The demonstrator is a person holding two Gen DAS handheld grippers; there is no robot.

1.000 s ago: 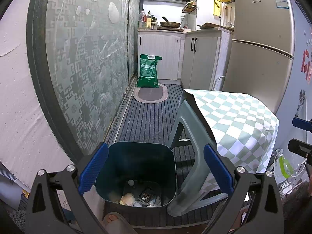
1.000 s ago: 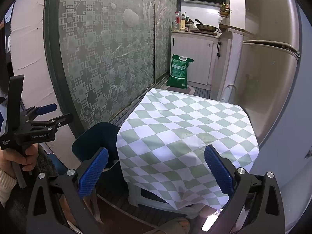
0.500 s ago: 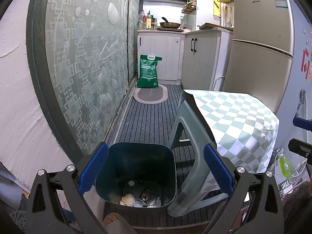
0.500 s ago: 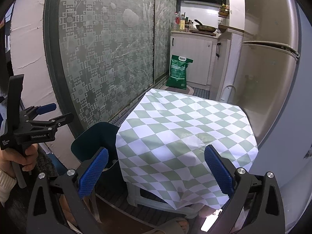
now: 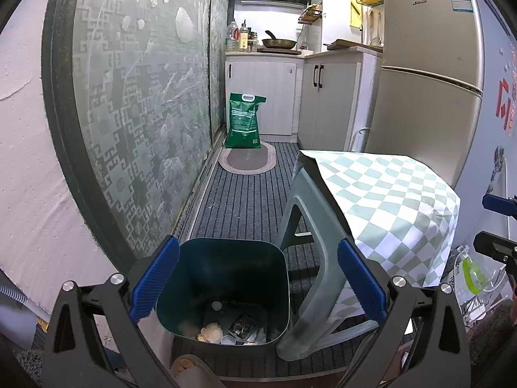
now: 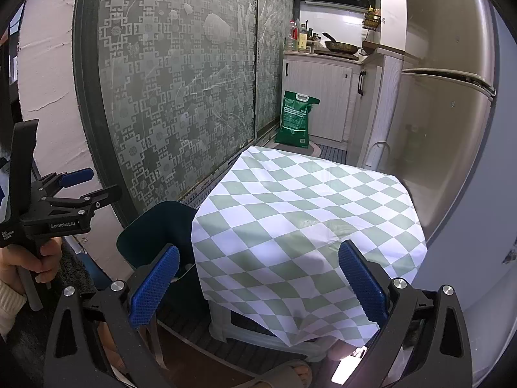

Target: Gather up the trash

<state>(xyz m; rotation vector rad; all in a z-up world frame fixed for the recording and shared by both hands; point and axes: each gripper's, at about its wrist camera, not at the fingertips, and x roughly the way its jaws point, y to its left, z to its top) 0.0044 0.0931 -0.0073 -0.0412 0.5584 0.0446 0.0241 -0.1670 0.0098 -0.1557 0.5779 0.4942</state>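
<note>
A dark teal trash bin stands on the floor just below my left gripper, which is open and empty above it. Crumpled paper, wrappers and a cap lie as trash on the bin's bottom. In the right wrist view the bin shows beside a stool draped in a green-and-white checked cloth. My right gripper is open and empty over the cloth's near edge. The left gripper appears at the left of that view, held by a hand.
The grey plastic stool stands right of the bin. A patterned glass sliding door runs along the left. A fridge is on the right, a green sack and white cabinets at the far end. A sandalled foot is below.
</note>
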